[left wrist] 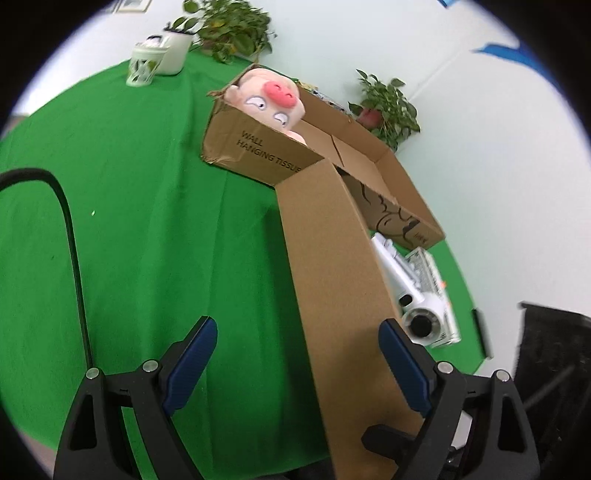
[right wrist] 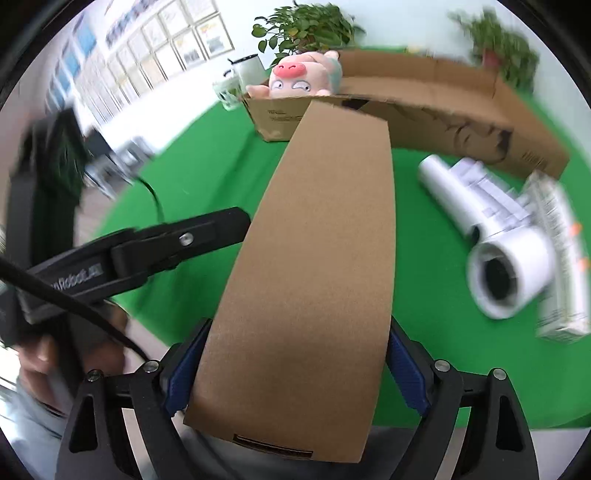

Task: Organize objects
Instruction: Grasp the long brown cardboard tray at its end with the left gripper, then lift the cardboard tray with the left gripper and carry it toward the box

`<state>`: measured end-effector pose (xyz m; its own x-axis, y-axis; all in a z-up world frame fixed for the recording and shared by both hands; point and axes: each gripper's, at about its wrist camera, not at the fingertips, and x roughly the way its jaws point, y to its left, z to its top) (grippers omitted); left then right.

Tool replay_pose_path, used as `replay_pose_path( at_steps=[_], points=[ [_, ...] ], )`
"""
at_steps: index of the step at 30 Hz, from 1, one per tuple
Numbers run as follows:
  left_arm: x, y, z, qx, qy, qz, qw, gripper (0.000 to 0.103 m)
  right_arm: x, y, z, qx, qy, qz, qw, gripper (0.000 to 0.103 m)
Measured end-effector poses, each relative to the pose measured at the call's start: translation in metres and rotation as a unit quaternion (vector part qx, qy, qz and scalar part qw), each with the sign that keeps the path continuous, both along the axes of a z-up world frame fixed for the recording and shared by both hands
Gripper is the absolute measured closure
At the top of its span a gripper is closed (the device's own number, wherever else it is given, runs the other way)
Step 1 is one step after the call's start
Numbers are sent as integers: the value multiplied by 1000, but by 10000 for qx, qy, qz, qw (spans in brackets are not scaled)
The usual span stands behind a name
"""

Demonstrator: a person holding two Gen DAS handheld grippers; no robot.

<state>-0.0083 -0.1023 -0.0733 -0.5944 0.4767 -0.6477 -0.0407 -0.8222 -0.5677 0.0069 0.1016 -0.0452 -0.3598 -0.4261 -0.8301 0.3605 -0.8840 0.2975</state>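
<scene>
Box: we see an open cardboard box (left wrist: 314, 147) lying on the green-covered desk (left wrist: 147, 221), printed "WALL HANGING TISSUE" on one end wall, its top flaps spread.
Long flap: the long flap (right wrist: 314, 258) reaches from the box rim out toward us and over the near desk edge.
Pig: a pink plush pig (left wrist: 273, 99) sits inside the box at its far end, its head above the rim.
Left tongs: our left tongs (left wrist: 297, 358) stand wide; the flap runs between the blue pads, close against the right pad (left wrist: 402, 362), while the left pad is well clear of it. We see no grip there.
Right tongs: our right tongs (right wrist: 295, 369) straddle the flap across its width, a blue pad (right wrist: 406, 373) at each edge. Whether the pads press on the cardboard we cannot tell; the picture is blurred.
Loose things: a white hair dryer (right wrist: 491, 236) lies on the desk just beside the box, with a clear packaged item (right wrist: 557, 258) next to it.
Background: a white mug (left wrist: 177, 48), a pale green cup (left wrist: 144, 62) and two potted plants (left wrist: 232, 29) stand at the desk's far edge.
Person: a hand (right wrist: 40, 354) holds the left tongs in the right wrist view.
</scene>
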Motion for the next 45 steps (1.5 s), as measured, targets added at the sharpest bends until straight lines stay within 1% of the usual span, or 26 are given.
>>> replay_pose_path(
  at_steps=[2,5,6,7,8,9,13,16,18,20,21,23,24,25,26,30,32,34,36,38,40,42,43,45],
  points=[
    [1,-3,1,265,-30,-71,9996,14,-8,4,-3,-575,-331,77,9978,17],
    [-1,1,8,646,-74,-279,9975,15,-10,8,-9,-1112,-618,179,9917,18],
    [-1,3,9,718,-73,-349,9968,19,-11,9,-11,-1282,-711,223,9889,18],
    [-2,7,11,767,-79,-434,9961,30,-11,10,-13,-1391,-776,254,9869,18],
    [-3,13,12,758,-95,-517,9957,36,-12,12,-14,-1502,-858,294,9845,18],
    [-3,17,14,627,-101,-479,9968,39,-13,13,-16,-1567,-892,314,9831,17],
    [-6,31,20,523,-157,-471,9974,39,-16,25,-17,-1743,-982,282,9794,15],
    [-6,43,28,343,-143,-497,9981,40,-12,32,-10,-1552,-768,259,9846,12],
    [-5,54,36,150,-21,-546,9984,45,-10,41,-3,-1422,-601,145,9879,9],
    [-6,65,43,-34,63,-570,9983,45,-8,52,5,-1188,-410,9,9921,8],
    [-5,69,40,-65,90,-612,9981,45,-7,57,8,-1090,-343,-51,9934,8],
    [-8,80,42,-22,137,-768,9970,45,-6,71,15,-913,-222,-234,9953,8],
    [-9,86,42,-45,141,-831,9964,44,-5,78,18,-846,-170,-322,9957,8],
    [-10,93,43,-132,184,-839,9962,44,-3,84,23,-773,-98,-402,9962,8],
    [-11,100,44,-139,248,-922,9953,44,0,89,28,-695,2,-459,9965,8],
    [-20,127,49,117,373,-1395,9895,44,12,106,49,-262,523,-544,9968,8],
    [-27,144,49,165,377,-1648,9855,44,21,108,59,-38,792,-513,9955,8],
    [-28,154,51,164,417,-1813,9824,44,26,114,63,63,963,-541,9939,8],
    [-25,155,56,-116,574,-1757,9827,44,30,122,65,27,976,-599,9934,8],
    [-18,148,60,-526,746,-1538,9839,44,24,123,60,74,869,-646,9941,8],
    [-11,139,60,-854,772,-1327,9844,42,23,125,55,132,792,-650,9946,14],
    [-3,124,54,-1134,621,-1052,9860,42,20,121,47,163,707,-609,9955,25],
    [-1,118,49,-1169,489,-948,9874,42,17,119,44,231,669,-587,9958,27],
    [2,106,41,-1079,252,-826,9904,42,11,111,31,434,592,-577,9956,42]
  ],
)
